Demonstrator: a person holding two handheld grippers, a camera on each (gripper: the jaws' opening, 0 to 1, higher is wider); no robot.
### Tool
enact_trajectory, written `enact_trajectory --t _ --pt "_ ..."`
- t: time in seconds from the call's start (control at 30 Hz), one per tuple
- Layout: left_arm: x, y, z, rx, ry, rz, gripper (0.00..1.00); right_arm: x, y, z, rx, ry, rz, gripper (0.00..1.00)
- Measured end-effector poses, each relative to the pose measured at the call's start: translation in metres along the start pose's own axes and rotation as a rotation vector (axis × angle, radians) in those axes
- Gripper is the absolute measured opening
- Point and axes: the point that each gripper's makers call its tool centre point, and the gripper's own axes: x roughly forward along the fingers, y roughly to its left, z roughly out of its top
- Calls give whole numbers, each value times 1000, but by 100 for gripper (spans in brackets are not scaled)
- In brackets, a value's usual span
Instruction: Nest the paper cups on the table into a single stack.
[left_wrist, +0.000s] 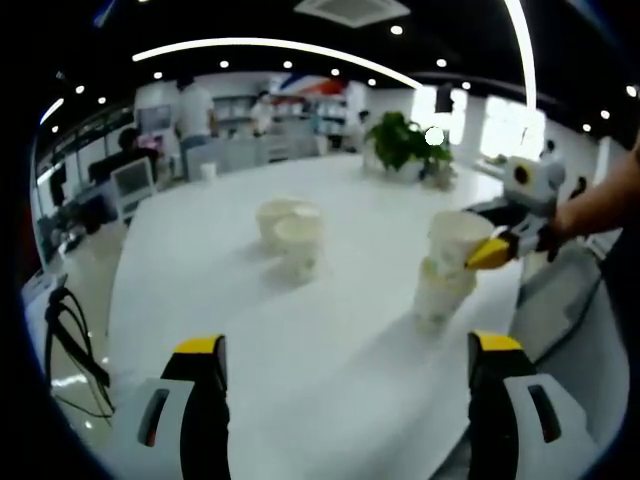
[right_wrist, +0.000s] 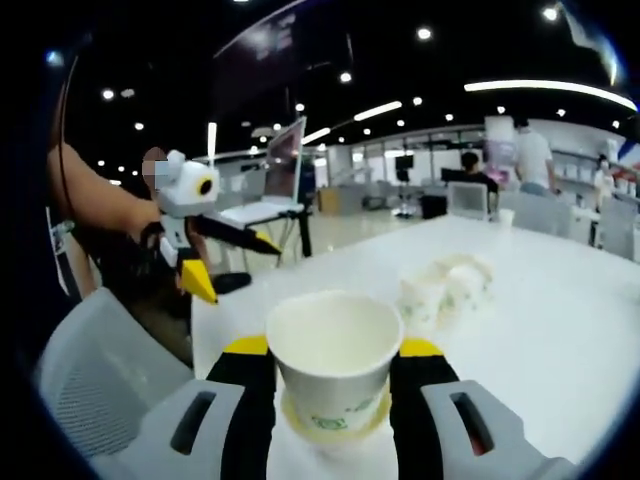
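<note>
right gripper (right_wrist: 335, 375) has its jaws clamped on a paper cup (right_wrist: 335, 345) over the stack (left_wrist: 440, 295); left gripper (left_wrist: 345, 360) wide open, holding nothing.

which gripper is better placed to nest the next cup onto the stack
The right gripper: its jaws already hold a white paper cup directly over the short cup stack. The left gripper is open, back from the loose cups.

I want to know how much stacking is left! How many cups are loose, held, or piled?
Loose cups: 2
Held cup: 1
Cups under it: at least 1, blurry
Total: at least 4
</note>
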Motion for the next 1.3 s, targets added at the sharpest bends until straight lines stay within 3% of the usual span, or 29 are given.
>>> enact_trajectory --t 0.8,1.3 --pt "2 1 -4 -13 3 -4 100 4 2 -27 -19 94 -14 43" --pt "1 -4 -5 -18 0 -5 100 1 3 -27 -30 119 -15 48"
